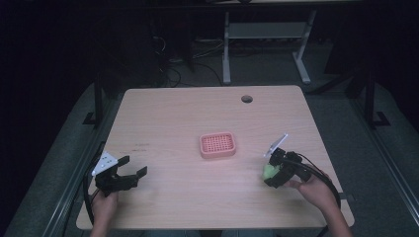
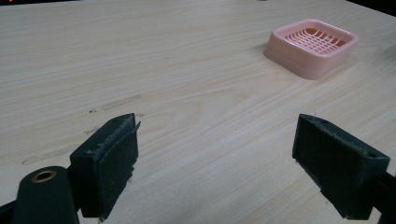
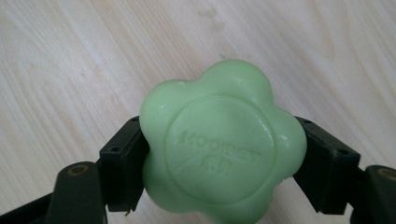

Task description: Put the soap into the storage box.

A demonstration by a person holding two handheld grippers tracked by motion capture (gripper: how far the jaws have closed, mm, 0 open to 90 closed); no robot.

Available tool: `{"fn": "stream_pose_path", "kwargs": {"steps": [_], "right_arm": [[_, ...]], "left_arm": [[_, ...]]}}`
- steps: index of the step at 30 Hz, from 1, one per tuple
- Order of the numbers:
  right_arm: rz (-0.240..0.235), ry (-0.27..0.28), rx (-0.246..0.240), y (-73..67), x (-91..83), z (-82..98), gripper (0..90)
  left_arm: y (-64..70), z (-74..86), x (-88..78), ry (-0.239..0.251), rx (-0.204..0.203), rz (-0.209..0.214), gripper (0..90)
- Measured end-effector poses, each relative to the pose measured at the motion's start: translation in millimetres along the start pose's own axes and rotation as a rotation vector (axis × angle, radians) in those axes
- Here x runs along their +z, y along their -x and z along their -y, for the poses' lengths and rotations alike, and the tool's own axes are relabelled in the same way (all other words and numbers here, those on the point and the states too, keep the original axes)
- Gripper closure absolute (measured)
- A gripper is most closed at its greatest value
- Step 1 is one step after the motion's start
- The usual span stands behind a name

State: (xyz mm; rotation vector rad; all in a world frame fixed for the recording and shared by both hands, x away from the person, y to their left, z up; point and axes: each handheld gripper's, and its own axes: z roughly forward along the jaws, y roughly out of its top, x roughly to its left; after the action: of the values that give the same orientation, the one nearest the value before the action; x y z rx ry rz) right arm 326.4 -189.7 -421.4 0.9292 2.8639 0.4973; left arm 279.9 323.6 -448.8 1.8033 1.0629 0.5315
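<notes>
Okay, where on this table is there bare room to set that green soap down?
Bare wood surrounds the pink soap dish: the far half toward the cable hole, and the wide stretch between the open left gripper and the right gripper holding the green soap. Nowhere is crowded.

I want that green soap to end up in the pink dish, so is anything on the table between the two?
Nothing visible is. The green soap sits clamped in the right gripper, and only bare table lies between it and the pink dish. The left gripper is open, off on the far side.
</notes>
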Motion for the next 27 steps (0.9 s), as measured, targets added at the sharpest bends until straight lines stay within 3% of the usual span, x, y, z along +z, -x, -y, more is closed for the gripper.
{"fn": "stream_pose_path", "kwargs": {"steps": [10, 27], "right_arm": [[-0.031, 0.028, 0.003, 6.4, -4.0, -13.8, 26.5], [-0.028, 0.03, -0.018, 12.7, -9.7, -30.5, 26.5]], "left_arm": [[0.2, -0.1, 0.3, 0.002, -0.003, 0.005, 14.1], [0.8, 0.2, 1.3, 0.0, -0.007, 0.012, 14.1]]}}
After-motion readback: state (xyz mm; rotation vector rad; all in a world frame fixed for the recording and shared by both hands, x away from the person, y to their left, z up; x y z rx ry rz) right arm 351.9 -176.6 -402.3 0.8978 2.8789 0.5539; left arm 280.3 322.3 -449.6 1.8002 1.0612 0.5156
